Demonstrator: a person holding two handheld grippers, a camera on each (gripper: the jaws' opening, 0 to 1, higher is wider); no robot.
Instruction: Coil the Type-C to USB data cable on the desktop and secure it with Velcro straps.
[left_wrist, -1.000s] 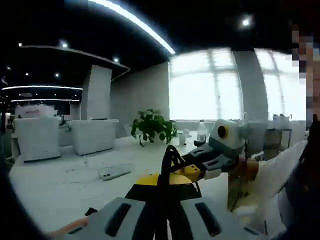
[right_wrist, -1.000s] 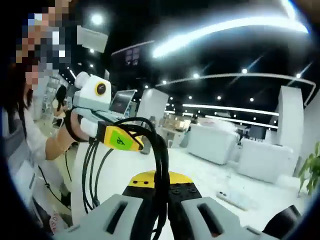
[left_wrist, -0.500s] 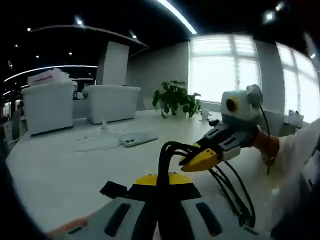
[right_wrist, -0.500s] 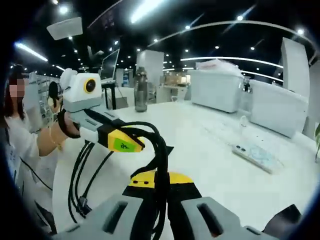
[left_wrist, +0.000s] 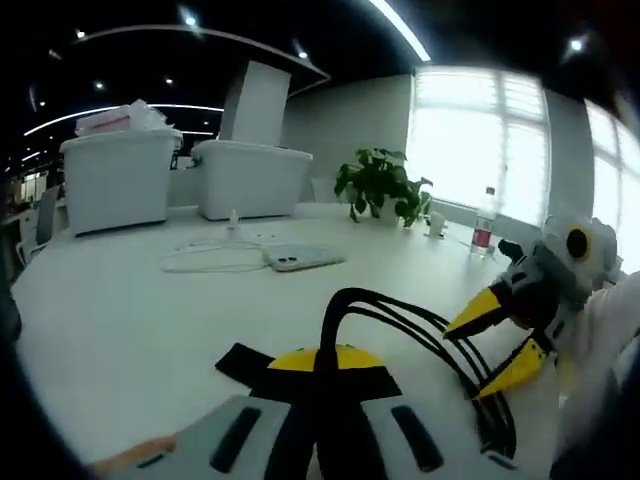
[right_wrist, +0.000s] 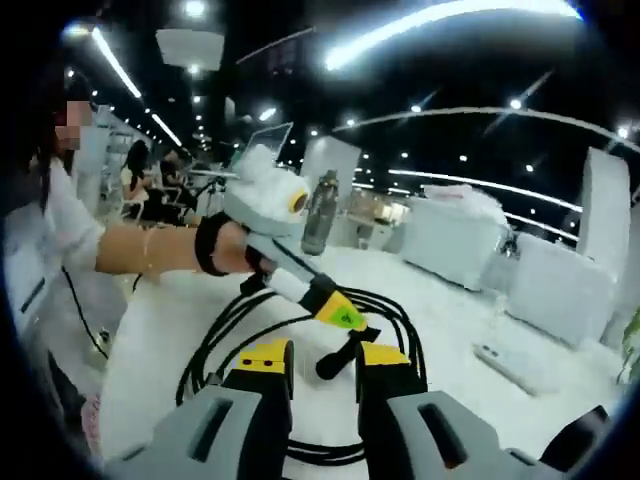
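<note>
The white desktop (left_wrist: 120, 330) spans the lower half of both views; the black cable (right_wrist: 390, 320), already looped into a coil, hangs low and centre, with part of it resting on the desktop; the left gripper (left_wrist: 325, 400) is clamped on the bundle, the right gripper (right_wrist: 310, 385) has its jaws apart around the strands. Coiling looks done; next comes fetching the black Velcro strap (left_wrist: 240, 362), lower left of centre, probably with the free right gripper.

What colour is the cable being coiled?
Black. The cable shows best in the right gripper view, looped on the white desktop.
</note>
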